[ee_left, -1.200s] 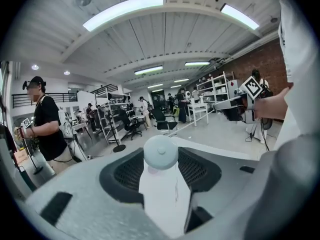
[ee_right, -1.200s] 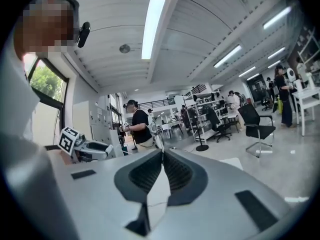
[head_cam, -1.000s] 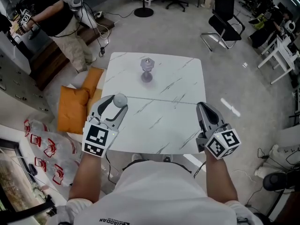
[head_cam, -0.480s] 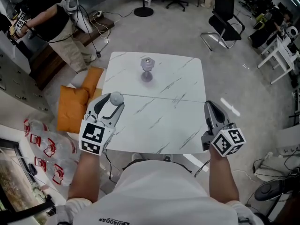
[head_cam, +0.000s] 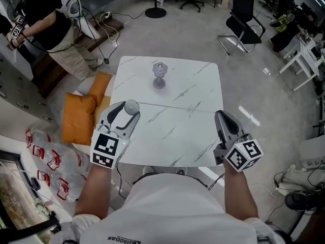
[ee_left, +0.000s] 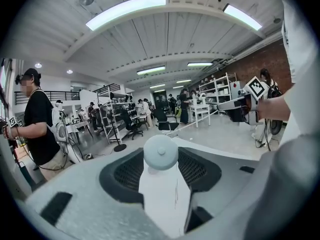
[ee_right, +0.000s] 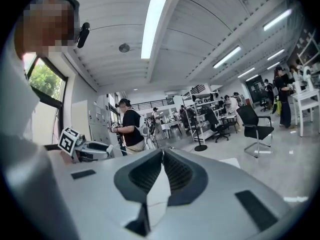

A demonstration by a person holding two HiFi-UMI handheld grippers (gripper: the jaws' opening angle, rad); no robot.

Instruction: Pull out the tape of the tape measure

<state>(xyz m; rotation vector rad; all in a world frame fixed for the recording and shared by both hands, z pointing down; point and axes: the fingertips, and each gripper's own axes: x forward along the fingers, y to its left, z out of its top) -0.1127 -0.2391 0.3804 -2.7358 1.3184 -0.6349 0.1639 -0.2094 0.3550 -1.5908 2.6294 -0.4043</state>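
Left gripper [head_cam: 130, 111] over near-left corner of marble table [head_cam: 175, 136], jaws wide, clamped on round pale tape measure [ee_left: 160, 152]; no tape seen drawn out. Right gripper [head_cam: 222, 117] over table's near-right edge, jaws pressed together, nothing between. Small grey object [head_cam: 159, 77] stands at table's far middle, well apart from both grippers.

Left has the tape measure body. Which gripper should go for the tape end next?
Right. The left gripper is clamped on the round tape measure, so it is busy. The right gripper is empty, jaws together, and free to reach across; it would need to open first.
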